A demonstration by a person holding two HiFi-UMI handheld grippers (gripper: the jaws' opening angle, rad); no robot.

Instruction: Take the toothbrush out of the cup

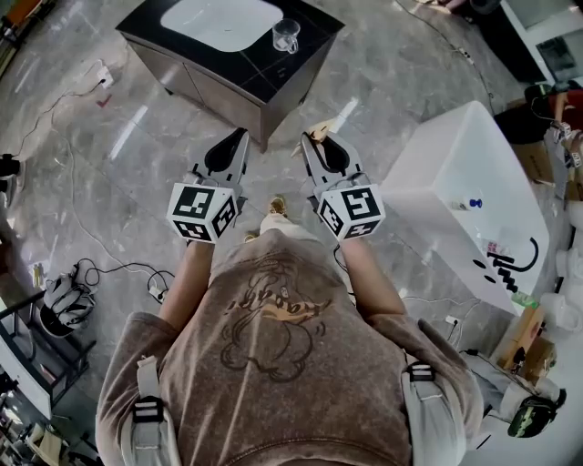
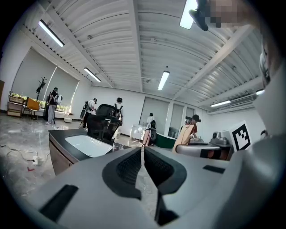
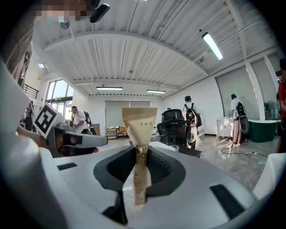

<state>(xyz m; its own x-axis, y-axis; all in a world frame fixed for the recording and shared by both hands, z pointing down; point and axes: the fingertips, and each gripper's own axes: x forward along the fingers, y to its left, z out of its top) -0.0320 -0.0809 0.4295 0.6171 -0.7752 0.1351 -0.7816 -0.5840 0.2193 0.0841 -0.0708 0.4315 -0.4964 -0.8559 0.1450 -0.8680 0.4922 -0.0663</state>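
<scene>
Right gripper view: my right gripper point(image 3: 140, 154) pinches a paper packet point(image 3: 139, 120), left gripper point(image 2: 142, 154) pressed together empty; the packet might topple the cup point(image 1: 285, 35).

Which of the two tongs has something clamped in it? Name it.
The right tongs: a tan paper packet stands upright, pinched between its jaws. The left tongs are closed with nothing between them.

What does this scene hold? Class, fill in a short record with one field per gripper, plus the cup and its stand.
Left gripper: jaws together, nothing between them.
Right gripper: shut on a tan paper packet.
Cup: clear glass cup, on the black-topped cabinet beside its white basin.
</scene>
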